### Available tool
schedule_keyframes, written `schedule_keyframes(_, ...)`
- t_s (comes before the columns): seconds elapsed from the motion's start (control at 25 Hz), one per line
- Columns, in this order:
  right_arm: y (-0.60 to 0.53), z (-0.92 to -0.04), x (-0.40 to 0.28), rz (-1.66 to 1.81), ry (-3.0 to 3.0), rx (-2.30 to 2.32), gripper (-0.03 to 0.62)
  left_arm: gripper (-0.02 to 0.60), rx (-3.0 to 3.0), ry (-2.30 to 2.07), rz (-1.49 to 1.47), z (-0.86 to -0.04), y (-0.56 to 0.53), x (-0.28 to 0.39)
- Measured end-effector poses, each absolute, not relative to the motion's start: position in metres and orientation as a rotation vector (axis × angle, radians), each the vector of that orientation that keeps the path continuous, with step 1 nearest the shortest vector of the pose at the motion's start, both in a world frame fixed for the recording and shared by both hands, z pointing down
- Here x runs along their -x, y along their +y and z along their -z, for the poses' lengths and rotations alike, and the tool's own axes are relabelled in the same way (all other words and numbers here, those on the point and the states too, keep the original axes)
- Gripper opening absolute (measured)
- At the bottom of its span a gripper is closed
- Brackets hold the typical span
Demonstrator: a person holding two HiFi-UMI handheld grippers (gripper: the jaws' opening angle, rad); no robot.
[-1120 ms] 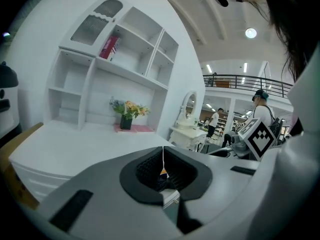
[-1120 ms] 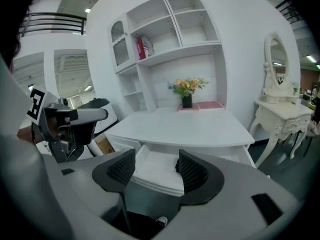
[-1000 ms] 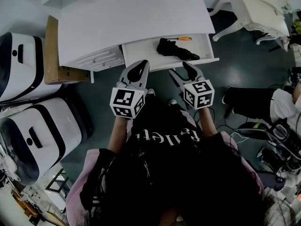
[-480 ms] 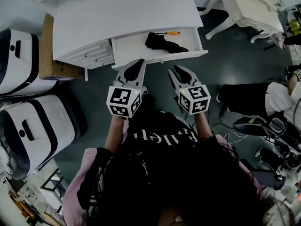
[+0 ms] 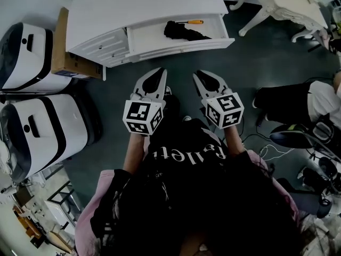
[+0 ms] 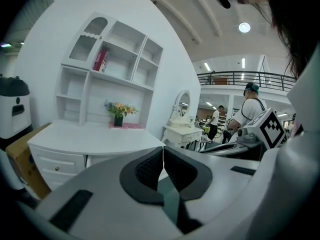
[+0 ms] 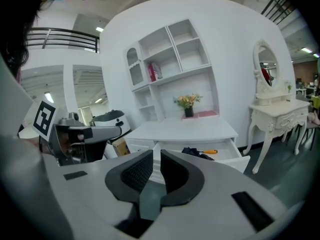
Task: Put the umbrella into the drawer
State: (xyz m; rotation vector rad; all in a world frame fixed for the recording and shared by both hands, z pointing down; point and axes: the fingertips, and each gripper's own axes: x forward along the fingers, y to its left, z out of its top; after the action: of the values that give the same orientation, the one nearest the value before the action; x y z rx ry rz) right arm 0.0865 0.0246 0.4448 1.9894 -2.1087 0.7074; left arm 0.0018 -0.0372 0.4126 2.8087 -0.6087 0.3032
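Observation:
The black folded umbrella (image 5: 184, 32) with its orange handle lies inside the open white drawer (image 5: 181, 44) of the desk. From the right gripper view, the umbrella (image 7: 197, 153) shows in the drawer (image 7: 235, 160) some way ahead. Both grippers hang over the dark floor, well short of the drawer front. My left gripper (image 5: 160, 71) is shut and empty, its pads meeting (image 6: 163, 149). My right gripper (image 5: 198, 74) is closing, with only a thin slit left and nothing between its jaws (image 7: 156, 154).
The white desk (image 5: 144, 4) has a closed drawer (image 5: 101, 44) to the left of the open one. A cardboard box (image 5: 66, 63) and two white-and-black machines (image 5: 32, 63) stand at the left. A white vanity table (image 5: 293, 4) and a seated person (image 5: 298, 105) are at the right, with cables on the floor.
Both grippers have drawn back from the drawer front toward my body. The right gripper's jaws, apart a second ago, have come together. The umbrella stays in the drawer.

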Motion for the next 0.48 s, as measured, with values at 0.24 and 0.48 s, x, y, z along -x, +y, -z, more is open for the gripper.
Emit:
schedule_keyframes(0.24,0.077,-0.440,-0.065,-0.670,-2.153,-1.966,0.068,0.017,-2.801,-0.631,-0.319,-0.417,0.026,0.018)
schedule_keyframes(0.48,0.106,-0.436,-0.043,-0.612,-2.195,-1.907,0.064,0.017,-2.806,-0.653,-0.311,-0.415,0.063,0.031)
